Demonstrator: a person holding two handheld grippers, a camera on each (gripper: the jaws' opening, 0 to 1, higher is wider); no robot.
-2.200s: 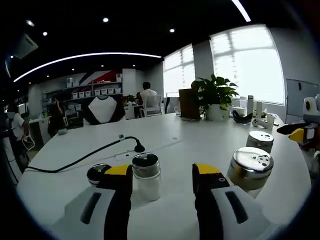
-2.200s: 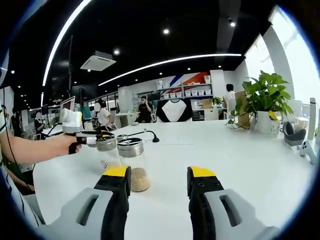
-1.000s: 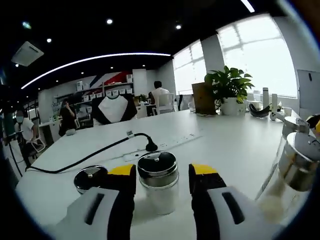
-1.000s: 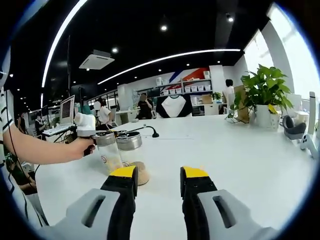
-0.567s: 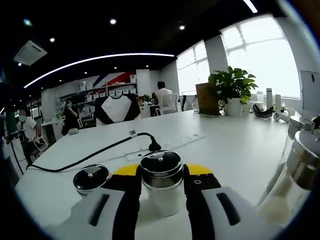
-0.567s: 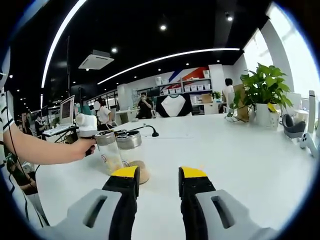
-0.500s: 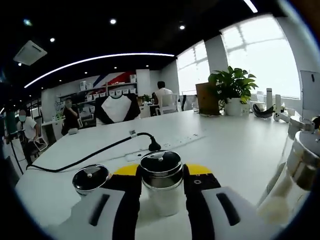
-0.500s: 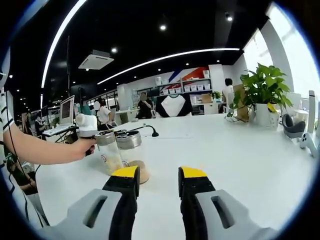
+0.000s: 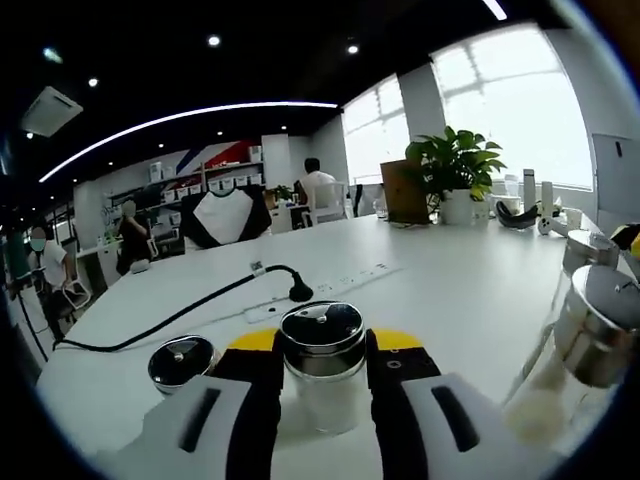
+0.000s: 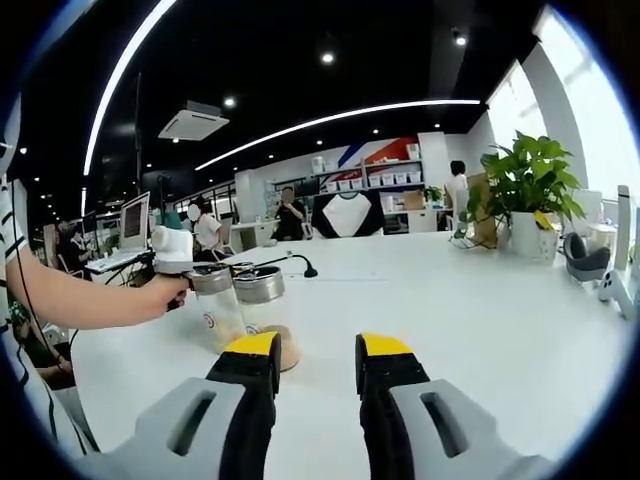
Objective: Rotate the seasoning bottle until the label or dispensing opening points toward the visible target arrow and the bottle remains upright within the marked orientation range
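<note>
A small seasoning bottle (image 9: 322,370) with a chrome lid and white contents stands upright on the white table (image 9: 450,290). My left gripper (image 9: 322,345) is shut on it, one yellow-tipped jaw pressing each side just under the lid. In the right gripper view my right gripper (image 10: 318,352) hangs over the table, open by a narrow gap with nothing in it. Past it on the left, a person's hand (image 10: 165,293) holds the left gripper behind two glass shakers (image 10: 262,300). No arrow mark shows.
A low chrome-lidded jar (image 9: 180,360) sits left of the held bottle. Two tall glass shakers (image 9: 595,325) stand close on the right. A black cable with a plug (image 9: 298,292) crosses the table behind. A potted plant (image 10: 530,190) stands far right.
My left jaws closed from either side onto the chrome-lidded bottle and still hold it. My right jaws narrowed a little. Both views shifted slightly.
</note>
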